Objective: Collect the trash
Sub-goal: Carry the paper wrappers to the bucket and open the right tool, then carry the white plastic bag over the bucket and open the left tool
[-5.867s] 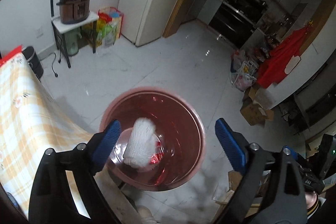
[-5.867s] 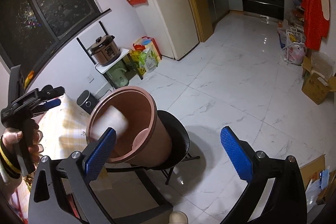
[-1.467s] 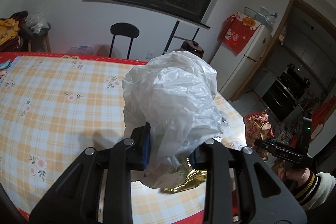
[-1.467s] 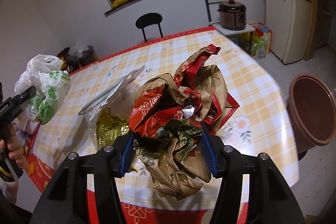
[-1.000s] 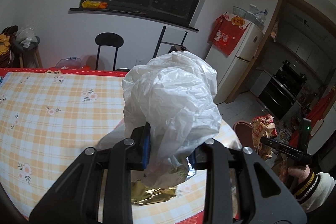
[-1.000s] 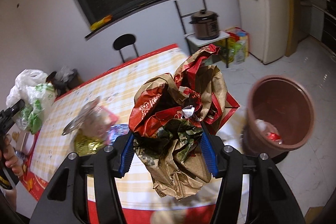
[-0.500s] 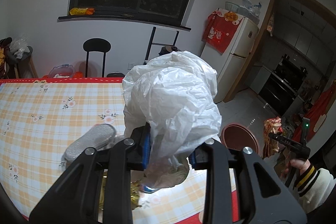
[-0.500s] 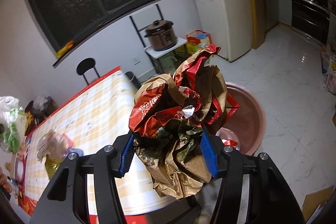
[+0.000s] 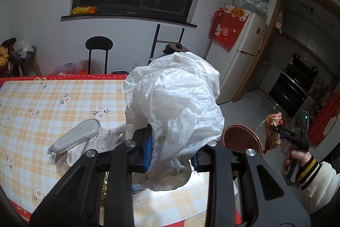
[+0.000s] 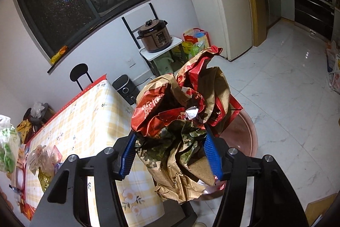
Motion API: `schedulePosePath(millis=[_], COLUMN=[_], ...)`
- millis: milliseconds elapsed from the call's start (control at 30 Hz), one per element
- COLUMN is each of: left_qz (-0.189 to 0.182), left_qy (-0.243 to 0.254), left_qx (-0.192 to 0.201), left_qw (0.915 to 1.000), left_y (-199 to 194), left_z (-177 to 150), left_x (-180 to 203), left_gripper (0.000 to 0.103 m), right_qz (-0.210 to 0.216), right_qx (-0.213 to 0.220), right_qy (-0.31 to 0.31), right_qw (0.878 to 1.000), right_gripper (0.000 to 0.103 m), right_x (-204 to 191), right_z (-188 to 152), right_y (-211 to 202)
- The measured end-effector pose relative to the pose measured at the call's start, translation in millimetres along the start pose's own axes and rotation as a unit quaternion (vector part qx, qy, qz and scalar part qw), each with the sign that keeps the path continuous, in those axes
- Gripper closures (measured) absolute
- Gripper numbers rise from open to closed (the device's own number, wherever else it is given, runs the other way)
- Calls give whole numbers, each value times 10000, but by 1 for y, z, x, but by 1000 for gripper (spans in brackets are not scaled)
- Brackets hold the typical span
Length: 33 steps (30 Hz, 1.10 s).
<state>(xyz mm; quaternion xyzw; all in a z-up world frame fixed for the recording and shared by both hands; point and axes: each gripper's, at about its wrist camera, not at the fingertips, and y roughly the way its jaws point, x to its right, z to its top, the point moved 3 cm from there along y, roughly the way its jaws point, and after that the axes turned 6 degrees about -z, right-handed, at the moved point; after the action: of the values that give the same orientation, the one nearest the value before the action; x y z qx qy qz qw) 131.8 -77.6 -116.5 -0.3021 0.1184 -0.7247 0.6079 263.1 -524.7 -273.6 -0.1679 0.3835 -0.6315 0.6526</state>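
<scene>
My left gripper (image 9: 171, 147) is shut on a crumpled white plastic bag (image 9: 174, 103) and holds it above the checked table (image 9: 53, 103). My right gripper (image 10: 170, 154) is shut on a crumpled red and brown paper bag (image 10: 182, 116) and holds it over the brown trash bin (image 10: 244, 135), which the bag mostly hides. In the left wrist view the bin (image 9: 240, 137) stands off the table's right end, with the right gripper (image 9: 276, 129) and its bag beside it. More wrappers (image 9: 80, 142) lie on the table under the left gripper.
A black chair (image 9: 98, 50) stands behind the table. A pressure cooker (image 10: 155, 36) sits on a small stand next to the fridge (image 10: 229, 3). Loose packets (image 10: 44, 163) lie at the table's near end. White tiled floor (image 10: 286, 88) spreads to the right.
My right gripper has carried the paper bag off the table edge to above the bin. My left gripper, still holding the white bag, has shifted slightly toward the table's right end.
</scene>
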Motion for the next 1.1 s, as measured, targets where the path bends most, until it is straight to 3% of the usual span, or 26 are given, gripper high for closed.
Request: schedulePosePath(millis=[367, 533, 633, 1100], left_qz=[-76, -261, -414, -1504], left_qy=[153, 245, 298, 801], left_qx=[-93, -156, -187, -694], left_qw=[9998, 9992, 9985, 9829], left_y=[12, 23, 33, 118], left_z=[-5, -6, -5, -16], left_x=[32, 48, 59, 149], left_gripper=[73, 73, 73, 72], right_qz=[127, 163, 176, -508], right_qx=[155, 415, 589, 1084], right_qy=[0, -56, -85, 60], right_qw=[9998, 9990, 9981, 9928], right_gripper=[31, 11, 6, 5], right_x=[5, 7, 13, 67], right_z=[14, 16, 19, 10], right_y=[0, -27, -48, -133])
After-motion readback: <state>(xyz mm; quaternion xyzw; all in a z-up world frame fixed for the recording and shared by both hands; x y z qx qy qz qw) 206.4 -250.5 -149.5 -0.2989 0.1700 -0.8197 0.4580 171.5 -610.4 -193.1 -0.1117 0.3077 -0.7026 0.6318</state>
